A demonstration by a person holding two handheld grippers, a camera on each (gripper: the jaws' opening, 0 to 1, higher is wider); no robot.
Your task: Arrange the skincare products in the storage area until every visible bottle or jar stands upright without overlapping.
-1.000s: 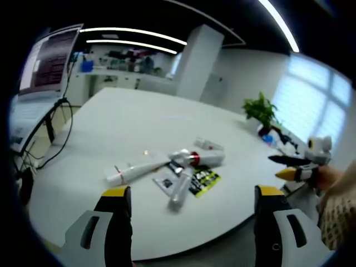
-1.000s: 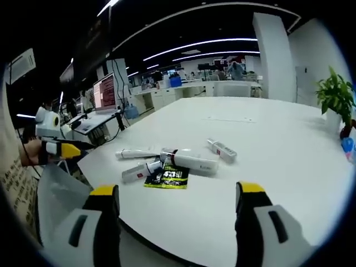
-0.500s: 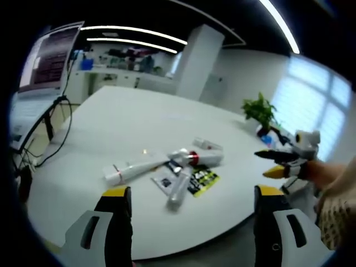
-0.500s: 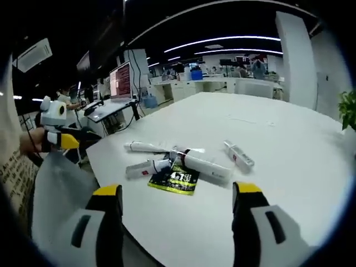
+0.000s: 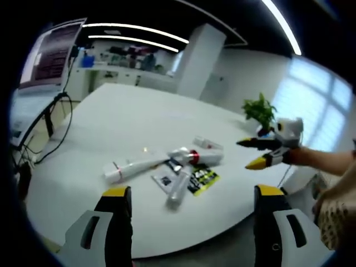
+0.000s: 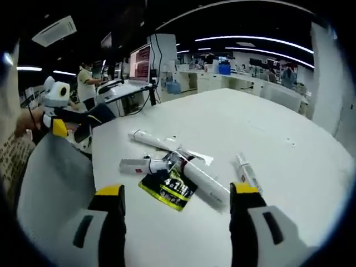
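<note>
Both grippers hang above the white table (image 5: pixel 111 122) with jaws spread, grasping nothing: left gripper (image 5: pixel 189 222), right gripper (image 6: pixel 175 222). The skincare tubes (image 6: pixel 167 161) lie flat in an overlapping pile beside a black sachet (image 6: pixel 167 191).

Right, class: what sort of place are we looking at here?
Most likely an open-plan office or lab: a large white table, rows of desks with a monitor behind, and long ceiling strip lights.
</note>
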